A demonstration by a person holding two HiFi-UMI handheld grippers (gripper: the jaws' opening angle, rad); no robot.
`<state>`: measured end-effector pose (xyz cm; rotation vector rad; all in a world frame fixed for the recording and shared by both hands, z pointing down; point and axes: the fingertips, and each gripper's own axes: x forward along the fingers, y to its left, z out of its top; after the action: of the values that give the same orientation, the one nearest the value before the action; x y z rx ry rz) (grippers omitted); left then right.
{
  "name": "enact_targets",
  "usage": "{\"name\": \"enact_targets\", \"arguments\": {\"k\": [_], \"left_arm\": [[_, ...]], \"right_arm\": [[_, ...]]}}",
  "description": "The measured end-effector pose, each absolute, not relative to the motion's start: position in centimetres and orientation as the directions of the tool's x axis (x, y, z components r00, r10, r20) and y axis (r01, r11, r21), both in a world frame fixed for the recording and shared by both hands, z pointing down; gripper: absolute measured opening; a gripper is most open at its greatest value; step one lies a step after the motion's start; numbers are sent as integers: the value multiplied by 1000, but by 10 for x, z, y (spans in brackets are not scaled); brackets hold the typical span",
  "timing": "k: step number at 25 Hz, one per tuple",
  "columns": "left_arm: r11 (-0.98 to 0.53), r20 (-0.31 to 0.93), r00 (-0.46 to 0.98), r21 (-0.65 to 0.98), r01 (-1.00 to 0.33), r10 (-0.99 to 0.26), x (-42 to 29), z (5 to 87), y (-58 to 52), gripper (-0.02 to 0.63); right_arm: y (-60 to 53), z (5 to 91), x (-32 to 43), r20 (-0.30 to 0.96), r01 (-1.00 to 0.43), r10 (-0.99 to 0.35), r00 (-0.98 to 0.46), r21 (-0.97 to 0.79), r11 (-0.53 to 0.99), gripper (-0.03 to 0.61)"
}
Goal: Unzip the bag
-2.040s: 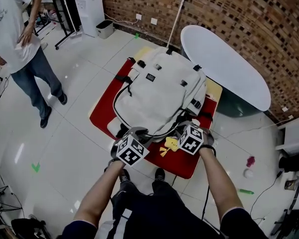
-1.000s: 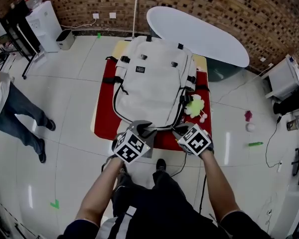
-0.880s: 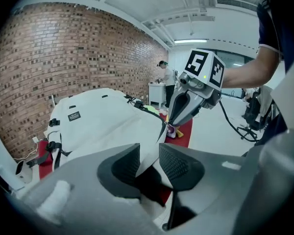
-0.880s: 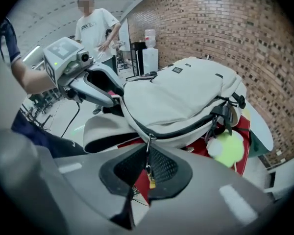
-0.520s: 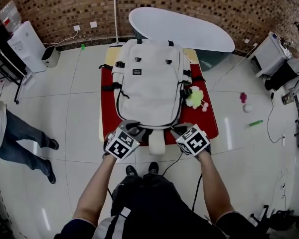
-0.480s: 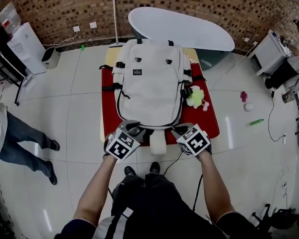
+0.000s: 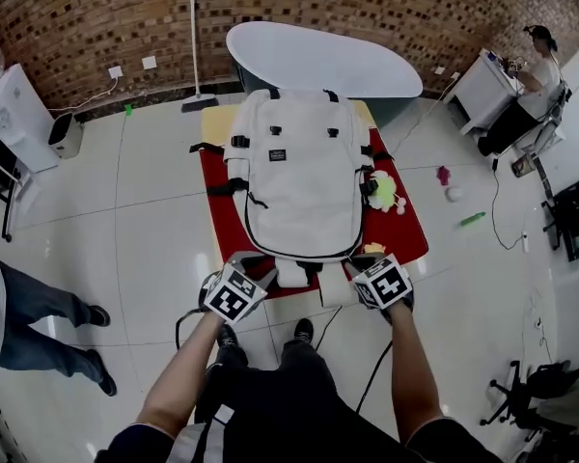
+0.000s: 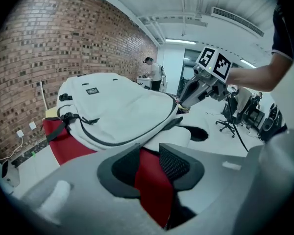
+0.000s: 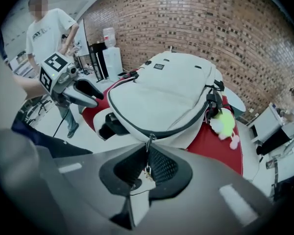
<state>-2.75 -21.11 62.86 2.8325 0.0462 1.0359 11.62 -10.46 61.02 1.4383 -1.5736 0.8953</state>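
A white backpack [image 7: 304,177] lies flat on a red mat [image 7: 222,186], its dark zipper [image 9: 159,131] curving round the near end. My right gripper [image 7: 355,268] sits at the bag's near right corner. In the right gripper view its jaws [image 9: 145,169] are shut on the metal zipper pull [image 9: 147,153] that hangs from the slider. My left gripper [image 7: 255,264] hovers at the near left corner, jaws apart [image 8: 148,164], with only red mat showing in the gap. From the left gripper view the right gripper [image 8: 193,89] shows against the bag's edge.
A white oval table [image 7: 318,58] stands beyond the bag. A yellow-green plush toy [image 7: 382,191] lies by the bag's right side. Small pink [image 7: 443,175] and green [image 7: 470,219] items lie on the tiled floor. A person's legs [image 7: 29,316] are at far left, another person [image 7: 538,44] at top right.
The head camera has swung and drawn back, so bag and mat sit farther up the frame. Both grippers stay at the bag's near end. The standing person has slid toward the left edge.
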Motion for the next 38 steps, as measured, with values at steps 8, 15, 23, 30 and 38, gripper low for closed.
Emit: {"name": "enact_targets", "arguments": {"k": [8, 15, 23, 30, 38], "left_arm": [[-987, 674, 721, 128, 102, 162, -26, 649, -236, 76], [-956, 677, 678, 152, 249, 285, -22, 656, -230, 74], [-848, 598, 622, 214, 485, 506, -21, 653, -216, 48], [-720, 562, 519, 217, 659, 644, -30, 639, -189, 21], [-761, 704, 474, 145, 632, 528, -50, 657, -289, 58]], "right_arm": [[-112, 619, 94, 918, -999, -397, 4, 21, 38, 29], [-120, 614, 73, 929, -1000, -370, -15, -23, -15, 31], [-140, 612, 43, 949, -980, -313, 49, -15, -200, 29], [-159, 616, 5, 930, -938, -363, 55, -76, -338, 29], [-160, 613, 2, 907, -897, -398, 139, -56, -439, 29]]}}
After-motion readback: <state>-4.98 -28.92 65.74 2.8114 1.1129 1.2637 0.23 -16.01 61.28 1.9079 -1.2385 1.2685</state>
